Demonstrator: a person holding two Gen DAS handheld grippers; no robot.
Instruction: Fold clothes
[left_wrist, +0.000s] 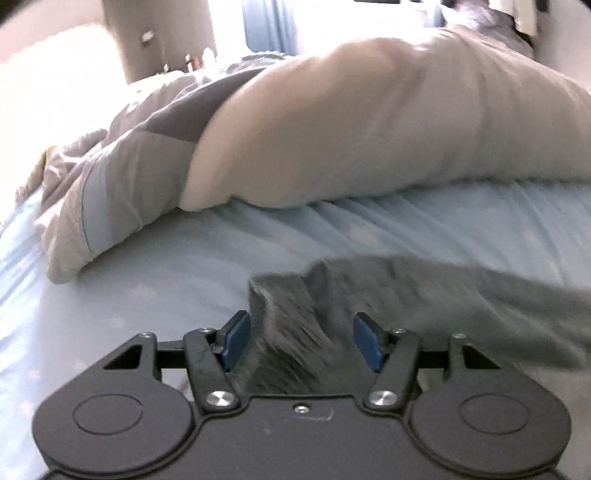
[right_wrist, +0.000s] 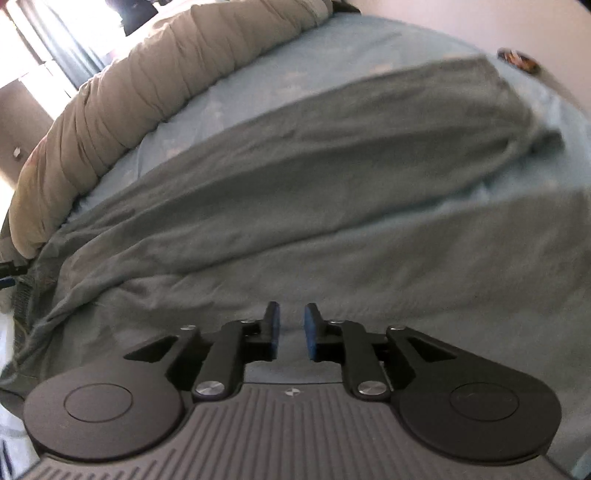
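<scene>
A grey pair of trousers (right_wrist: 295, 206) lies spread on a light blue bed sheet (right_wrist: 362, 55), its legs running away to the upper right. In the left wrist view a corner of the same grey garment (left_wrist: 406, 291) sits between the wide-apart blue pads of my left gripper (left_wrist: 301, 341), which is open around it. My right gripper (right_wrist: 291, 332) hovers low over the trousers near their waist end, its jaws slightly apart with nothing between them.
A rolled beige and grey duvet (left_wrist: 369, 122) lies along the far side of the bed and also shows in the right wrist view (right_wrist: 147, 74). Bright windows with curtains (left_wrist: 266, 22) are behind. A small dark object (right_wrist: 517, 59) sits at the bed's far right edge.
</scene>
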